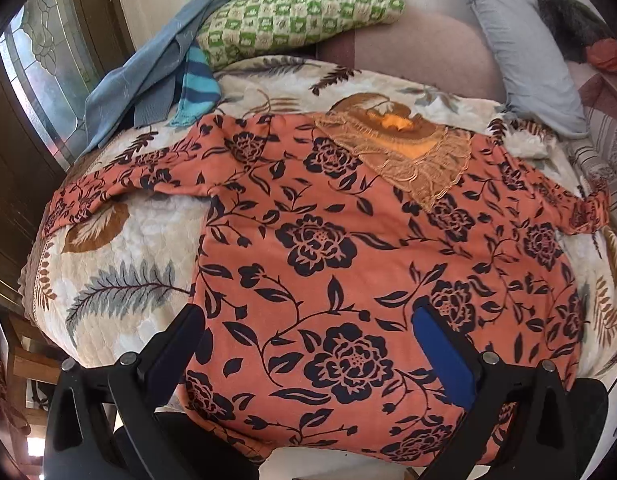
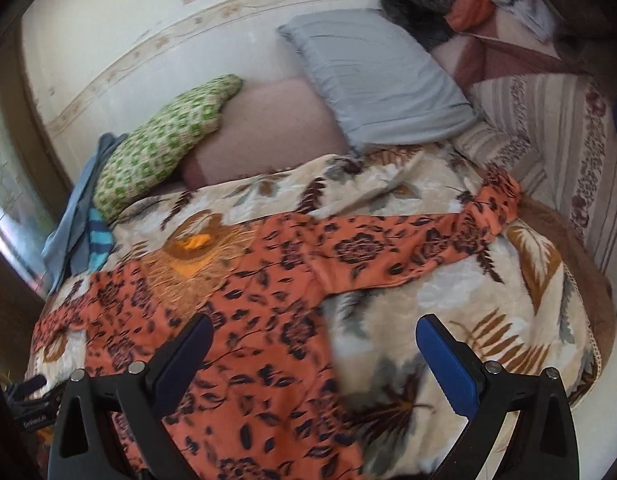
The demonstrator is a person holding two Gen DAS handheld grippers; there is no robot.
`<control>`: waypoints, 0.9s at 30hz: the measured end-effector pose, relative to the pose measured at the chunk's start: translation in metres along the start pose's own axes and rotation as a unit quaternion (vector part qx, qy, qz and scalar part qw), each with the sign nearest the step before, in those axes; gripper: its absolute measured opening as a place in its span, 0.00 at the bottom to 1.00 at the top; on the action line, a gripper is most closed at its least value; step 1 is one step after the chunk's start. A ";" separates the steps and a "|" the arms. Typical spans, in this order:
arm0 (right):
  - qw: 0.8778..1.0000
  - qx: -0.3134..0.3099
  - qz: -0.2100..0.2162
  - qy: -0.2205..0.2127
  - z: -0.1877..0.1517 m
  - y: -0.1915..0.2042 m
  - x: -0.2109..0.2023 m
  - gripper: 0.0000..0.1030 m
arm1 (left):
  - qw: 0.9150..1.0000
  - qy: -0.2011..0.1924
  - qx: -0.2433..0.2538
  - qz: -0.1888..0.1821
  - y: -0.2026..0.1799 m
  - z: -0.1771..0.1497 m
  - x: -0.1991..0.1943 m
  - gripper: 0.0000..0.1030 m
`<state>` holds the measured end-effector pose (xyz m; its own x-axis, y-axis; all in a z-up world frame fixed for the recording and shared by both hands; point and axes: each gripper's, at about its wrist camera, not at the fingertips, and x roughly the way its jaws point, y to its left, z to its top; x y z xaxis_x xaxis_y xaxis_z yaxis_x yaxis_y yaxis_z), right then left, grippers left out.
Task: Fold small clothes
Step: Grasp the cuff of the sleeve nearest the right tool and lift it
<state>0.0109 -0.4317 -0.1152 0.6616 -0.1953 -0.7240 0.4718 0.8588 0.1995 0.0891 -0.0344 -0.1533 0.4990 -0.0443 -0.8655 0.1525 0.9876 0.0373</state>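
Note:
An orange top with dark floral print lies spread flat on the leaf-patterned blanket, both sleeves out to the sides, a beige lace neckline at the far end. My left gripper is open and empty, hovering over the top's lower body near the hem. In the right wrist view the same top lies left of centre with its right sleeve stretched out. My right gripper is open and empty above the top's right side edge.
A green-checked pillow, a grey-blue pillow and a pink cushion lie at the bed's far end. Blue cloths are piled at the far left. Dark and orange clothes sit in the far right corner. A window is at left.

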 end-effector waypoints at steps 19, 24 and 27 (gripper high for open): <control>0.916 0.211 -0.310 0.146 0.145 -0.190 0.244 0.79 | 0.999 -0.021 0.027 0.036 -0.010 0.041 0.057 1.00; 0.930 0.266 -0.226 0.116 0.126 -0.220 0.223 0.24 | 0.998 -0.024 0.027 0.042 -0.009 0.046 0.057 1.00; 0.945 0.252 -0.189 0.091 0.111 -0.229 0.188 0.12 | 0.999 -0.031 0.016 0.036 -0.012 0.049 0.053 1.00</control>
<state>0.0917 -0.7177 -0.2243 0.3004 -0.3193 -0.8988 0.9025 0.4002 0.1595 0.1556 -0.0563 -0.1754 0.5614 0.0174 -0.8274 0.1410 0.9831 0.1163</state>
